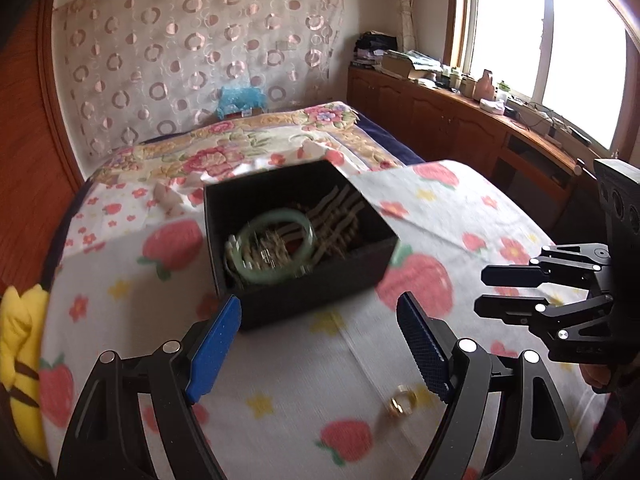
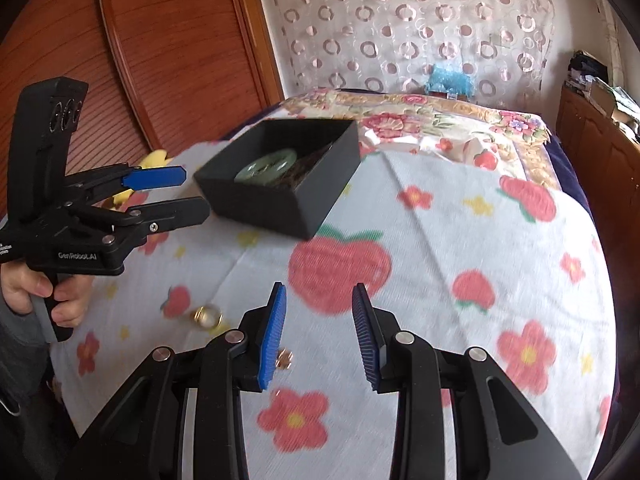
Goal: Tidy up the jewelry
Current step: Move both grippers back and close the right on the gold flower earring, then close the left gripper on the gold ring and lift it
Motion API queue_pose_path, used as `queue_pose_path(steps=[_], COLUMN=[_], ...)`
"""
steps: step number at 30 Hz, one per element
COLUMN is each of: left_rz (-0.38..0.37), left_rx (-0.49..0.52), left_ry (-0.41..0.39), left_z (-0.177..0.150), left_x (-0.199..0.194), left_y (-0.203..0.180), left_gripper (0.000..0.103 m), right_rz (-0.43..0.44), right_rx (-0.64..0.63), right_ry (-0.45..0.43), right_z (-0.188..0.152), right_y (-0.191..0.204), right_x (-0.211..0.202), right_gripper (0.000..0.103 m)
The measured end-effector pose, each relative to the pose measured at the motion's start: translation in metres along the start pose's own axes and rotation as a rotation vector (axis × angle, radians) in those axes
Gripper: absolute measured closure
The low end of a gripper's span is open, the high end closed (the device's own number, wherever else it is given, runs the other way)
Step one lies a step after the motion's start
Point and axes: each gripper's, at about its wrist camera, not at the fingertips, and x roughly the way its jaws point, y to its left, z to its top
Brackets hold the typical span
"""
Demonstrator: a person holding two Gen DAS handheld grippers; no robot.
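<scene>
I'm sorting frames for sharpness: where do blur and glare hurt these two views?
Left wrist view: the window is blown out white, and the black box with its green bangle is smeared by motion blur; the left gripper stays crisp. Right wrist view: no glare, but the strawberry cloth and the gold ring are blurred, with fisheye bending at the edges.

Home bedroom. Bed (image 1: 360, 148) ahead of me, floral quilt (image 1: 256, 148) over far half, strawberry-print cloth (image 2: 460, 240) over near part. Patterned sheer curtain (image 1: 192, 48) covers wall behind headboard. Wooden cabinet run (image 1: 452, 116) under bright window (image 1: 568, 36), top cluttered with bottles, books, boxes. Reddish wood wardrobe door (image 2: 168, 40) to left side. Yellow plush toy (image 1: 20, 356) at bed edge.
</scene>
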Motion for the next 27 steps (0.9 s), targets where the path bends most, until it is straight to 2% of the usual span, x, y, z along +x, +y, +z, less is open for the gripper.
queue_pose_path(steps=[10, 13, 17, 27], left_rz=[-0.004, -0.003, -0.013, -0.032], left_rx=[-0.017, -0.017, 0.001, 0.071], left_ry=[0.029, 0.045, 0.087, 0.135], left_z=[-0.034, -0.039, -0.047, -0.051], left_x=[-0.011, -0.009, -0.002, 0.010], left_y=[-0.011, -0.016, -0.024, -0.044], left_gripper=[0.026, 0.026, 0.027, 0.047], right_rz=[-0.013, -0.044, -0.067, -0.071], right_rx=[-0.073, -0.090, -0.100, -0.063], right_ry=[0.081, 0.086, 0.089, 0.044], right_z=[-0.024, -0.026, -0.027, -0.030], right_y=[0.027, 0.028, 0.027, 0.020], right_x=[0.017, 0.021, 0.021, 0.006], right_gripper=[0.067, 0.080, 0.086, 0.086])
